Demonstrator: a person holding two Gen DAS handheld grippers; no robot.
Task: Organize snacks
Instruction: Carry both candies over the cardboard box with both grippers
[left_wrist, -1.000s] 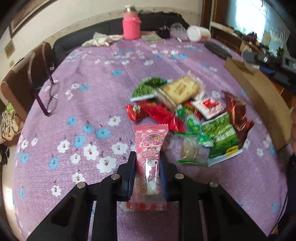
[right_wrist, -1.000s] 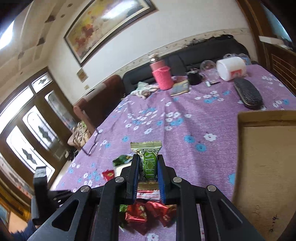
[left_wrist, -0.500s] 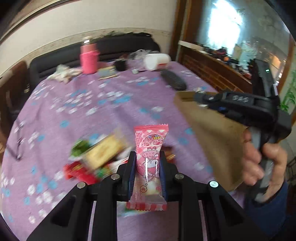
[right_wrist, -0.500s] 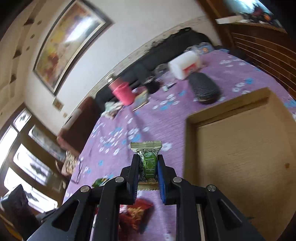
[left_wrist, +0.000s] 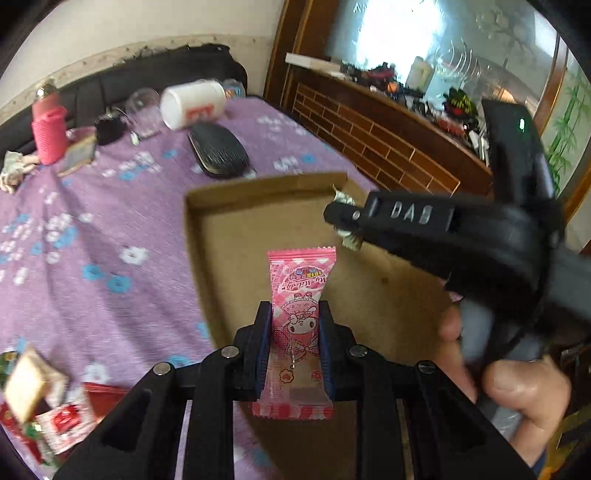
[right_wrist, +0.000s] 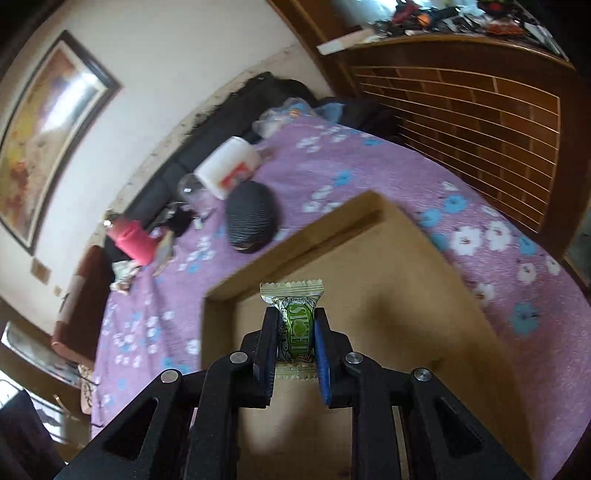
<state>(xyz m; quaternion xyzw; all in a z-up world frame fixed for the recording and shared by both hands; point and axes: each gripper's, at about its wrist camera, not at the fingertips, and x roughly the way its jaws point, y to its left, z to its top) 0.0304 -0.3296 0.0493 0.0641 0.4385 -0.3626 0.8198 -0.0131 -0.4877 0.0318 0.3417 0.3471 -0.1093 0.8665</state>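
Note:
My left gripper (left_wrist: 294, 325) is shut on a pink cartoon snack packet (left_wrist: 297, 295), held upright above the near-left part of a shallow cardboard box (left_wrist: 236, 229). My right gripper (right_wrist: 295, 328) is shut on a small green snack packet (right_wrist: 293, 317), held above the same box (right_wrist: 388, 288). In the left wrist view the right gripper (left_wrist: 341, 221) reaches in from the right over the box, with the packet's ends sticking out. The remaining snack pile (left_wrist: 40, 402) lies at the lower left on the purple flowered tablecloth (left_wrist: 92, 240).
Behind the box lie a black case (left_wrist: 218, 151), a white jar on its side (left_wrist: 192, 103), a clear glass (left_wrist: 142, 110) and a pink bottle (left_wrist: 48, 125). A wooden slatted partition (right_wrist: 480, 122) borders the table on the right. The person's hand (left_wrist: 509, 376) holds the right gripper.
Both grippers have swung right from the snack pile to over the cardboard box, each still holding its packet. The right gripper now sits further over the box.

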